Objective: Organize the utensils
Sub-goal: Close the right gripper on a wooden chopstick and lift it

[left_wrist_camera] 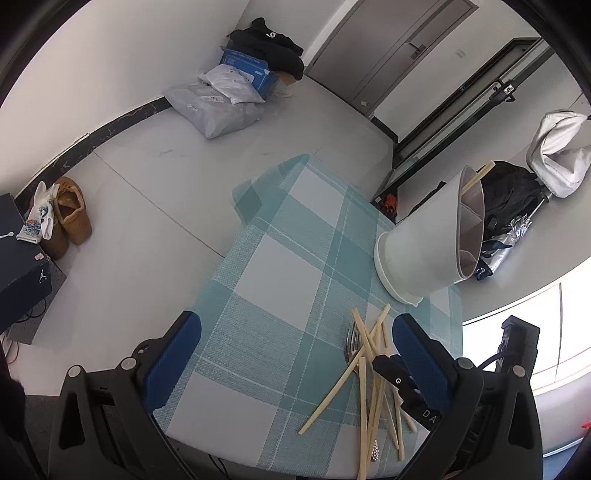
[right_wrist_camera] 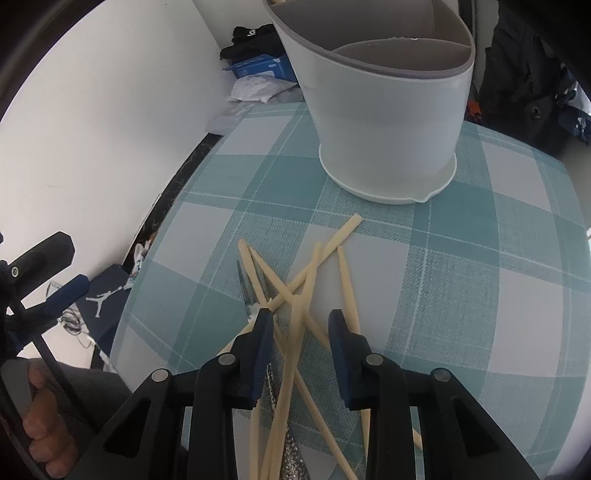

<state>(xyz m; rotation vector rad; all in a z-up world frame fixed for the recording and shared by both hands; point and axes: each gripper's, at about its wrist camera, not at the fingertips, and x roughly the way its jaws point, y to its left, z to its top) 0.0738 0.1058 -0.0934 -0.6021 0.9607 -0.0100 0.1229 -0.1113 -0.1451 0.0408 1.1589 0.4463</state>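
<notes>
Right wrist view shows the right gripper (right_wrist_camera: 299,321) fingers narrowly apart astride loose chopsticks (right_wrist_camera: 295,332), none pinched; left gripper (left_wrist_camera: 295,332) fingers wide.

Left gripper (left_wrist_camera: 295,347) fingers spread wide; right gripper (right_wrist_camera: 300,321) half-closed.

Jumpman logo noted on dark blue box (right_wrist_camera: 105,295) on floor (also seen in left wrist view). Letters "DA" read on black part of right gripper (left_wrist_camera: 430,411), rest cut off. Print on blue carton (left_wrist_camera: 245,66) by wall blurred, unreadable. White mark on black garment (left_wrist_camera: 273,35) indistinct.
</notes>
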